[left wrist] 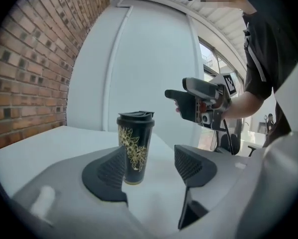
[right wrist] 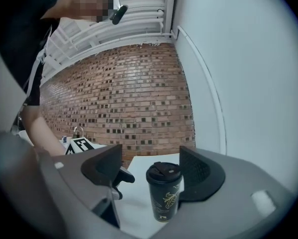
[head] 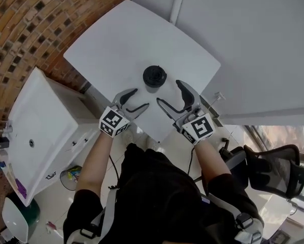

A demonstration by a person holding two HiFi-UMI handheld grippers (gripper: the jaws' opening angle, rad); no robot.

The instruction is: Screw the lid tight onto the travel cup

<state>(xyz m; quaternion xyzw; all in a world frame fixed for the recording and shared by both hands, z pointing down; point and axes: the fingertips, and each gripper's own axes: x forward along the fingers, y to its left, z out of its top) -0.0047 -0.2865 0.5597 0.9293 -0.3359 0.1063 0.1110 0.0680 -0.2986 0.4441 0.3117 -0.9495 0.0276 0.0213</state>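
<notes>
**Cup stands upright between two empty grippers, lid already on top**

The left gripper (head: 140,98) sits to the near left of the travel cup (head: 155,77), on the person's side of it. Its jaws are spread wide with nothing in them. In its own view the cup stands beyond the pads, towards the left pad and apart from both.

The cup stands upright on the white table (head: 116,34), so its long axis is vertical. The black lid (left wrist: 135,117) is seated on its mouth. Whether it is screwed home, I can't tell from here.

The right gripper (head: 168,91) is at the cup's near right, mirroring the other. Its jaws are also well apart and empty. In its own view the cup rises past the pads, towards the right one and untouched.

Neither gripper is plainly closer. I'd say the next move depends on one closing level around the body while the other reaches the lid at the top.
</notes>
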